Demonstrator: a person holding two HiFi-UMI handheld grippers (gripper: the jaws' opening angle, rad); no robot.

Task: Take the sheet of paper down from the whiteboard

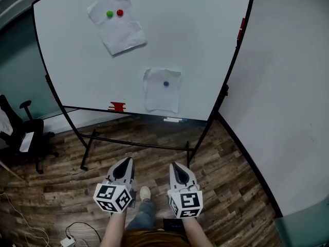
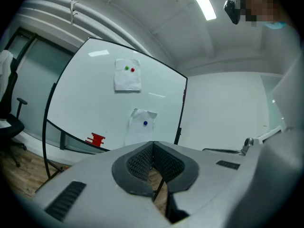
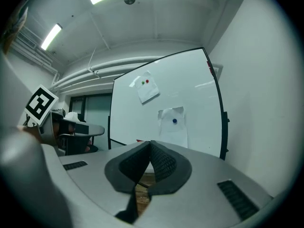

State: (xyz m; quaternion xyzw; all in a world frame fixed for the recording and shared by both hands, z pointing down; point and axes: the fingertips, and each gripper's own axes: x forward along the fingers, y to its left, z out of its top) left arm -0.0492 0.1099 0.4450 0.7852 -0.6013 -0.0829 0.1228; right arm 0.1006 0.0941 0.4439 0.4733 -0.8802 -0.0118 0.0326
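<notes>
Nearest: left gripper (image 1: 125,161) and right gripper (image 1: 175,165), side by side, held low in front of the body, marker cubes toward the camera, both pointing at the board.
Left gripper view – pads pressed together at the tips, nothing pinched; only floor visible through the slit below.
Right gripper view – same: pads closed tip to tip, empty.
Below and between the two: one shoe (image 1: 145,193) on the wooden floor (image 1: 231,189); a white cable (image 1: 20,223) loose on the floor at lower left.
Further out: whiteboard (image 1: 67,50) on a black wheeled stand, well apart from both grippers. On its tray, a red block (image 1: 117,106) toward the left and a small white item (image 1: 174,120) (too small to identify) under the lower paper.
Lower sheet of paper (image 1: 162,94): flat on the board just above the tray, right of centre, pinned near its top by a blue magnet (image 1: 166,84). Untouched.
Upper sheet of paper (image 1: 117,30): higher and to the left, tilted, creased, pinned by a green magnet (image 1: 109,14) and a red magnet (image 1: 120,12) side by side.
Left of the stand: black office chair (image 1: 25,133). Right of the board: plain pale wall (image 1: 288,86).
</notes>
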